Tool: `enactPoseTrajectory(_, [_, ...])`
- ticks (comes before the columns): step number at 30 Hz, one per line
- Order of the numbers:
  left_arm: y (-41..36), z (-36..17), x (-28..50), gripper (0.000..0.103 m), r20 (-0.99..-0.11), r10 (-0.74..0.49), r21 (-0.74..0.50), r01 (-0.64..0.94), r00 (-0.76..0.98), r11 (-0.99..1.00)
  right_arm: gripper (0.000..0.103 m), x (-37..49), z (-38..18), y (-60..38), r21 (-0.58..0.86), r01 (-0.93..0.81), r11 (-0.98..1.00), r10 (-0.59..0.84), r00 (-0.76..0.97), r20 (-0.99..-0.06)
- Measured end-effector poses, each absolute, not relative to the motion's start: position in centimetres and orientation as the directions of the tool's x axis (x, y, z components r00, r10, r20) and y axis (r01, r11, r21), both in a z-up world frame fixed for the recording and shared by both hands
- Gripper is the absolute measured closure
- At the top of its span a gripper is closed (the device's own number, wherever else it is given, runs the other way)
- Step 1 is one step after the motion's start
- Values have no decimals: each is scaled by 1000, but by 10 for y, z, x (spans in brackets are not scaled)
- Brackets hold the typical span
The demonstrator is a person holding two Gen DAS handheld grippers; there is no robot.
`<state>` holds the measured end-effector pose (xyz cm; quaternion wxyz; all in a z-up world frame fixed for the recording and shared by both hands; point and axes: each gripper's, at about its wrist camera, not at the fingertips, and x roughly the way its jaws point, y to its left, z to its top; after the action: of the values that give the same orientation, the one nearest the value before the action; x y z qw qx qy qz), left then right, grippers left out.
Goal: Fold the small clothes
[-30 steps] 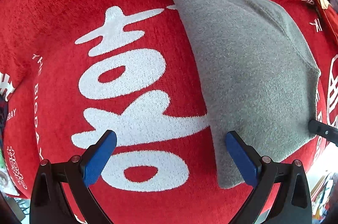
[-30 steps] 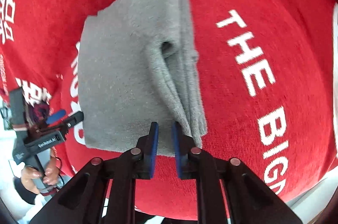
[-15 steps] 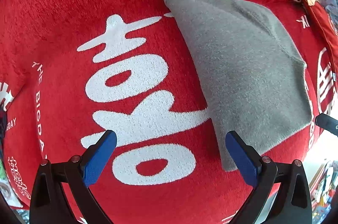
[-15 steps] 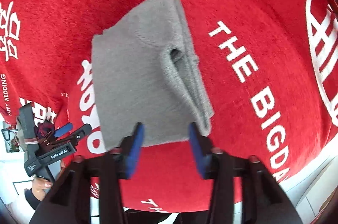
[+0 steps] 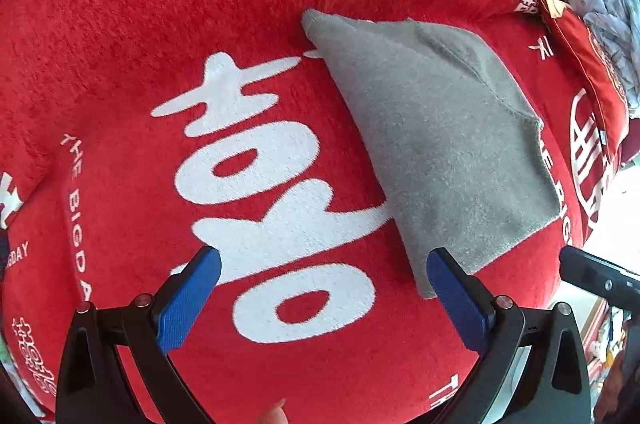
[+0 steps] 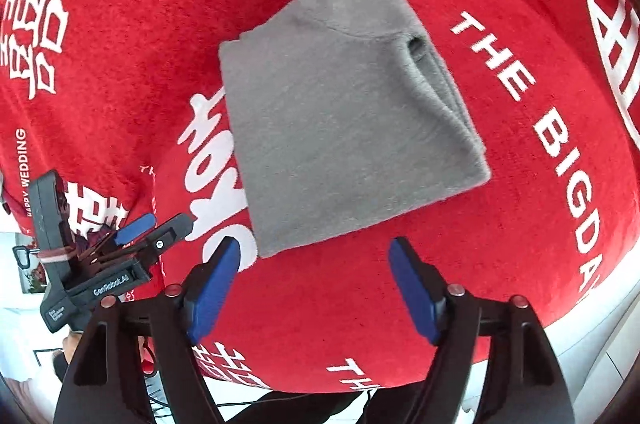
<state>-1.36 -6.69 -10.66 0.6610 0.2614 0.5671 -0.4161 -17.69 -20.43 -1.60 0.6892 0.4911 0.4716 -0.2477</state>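
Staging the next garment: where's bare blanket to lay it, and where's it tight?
Free: the red blanket left of the folded grey garment, over the big white character, and the strip with THE BIGDAY lettering on the garment's other side. Crowded: the far corner with the pale blue clothes and red pouch.

The folded grey garment lay on the red blanket; the right gripper, at six o'clock, had just been opening, nothing between its jaws.

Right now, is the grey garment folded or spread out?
Folded. The grey garment lies as a compact rectangle on the red blanket, stacked layers showing along one edge; neither gripper touches it.
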Motion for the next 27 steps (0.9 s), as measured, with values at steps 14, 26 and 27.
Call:
enactPoseTrajectory(14, [-95, -99, -4, 0, -954, -301, -166, 833, 1, 528, 14, -170, -5, -237, 451, 769, 452, 127, 445, -886])
enactPoseTrajectory(26, [-137, -133, 2, 0, -978, -202, -168, 742, -45, 649, 14, -186, -21, -349, 451, 791, 414, 156, 426, -891])
enactPoseTrajectory(27, [-141, -137, 4, 0, -980, -195, -166, 729, -45, 664, 14, -186, -26, -357, 452, 794, 407, 164, 423, -891])
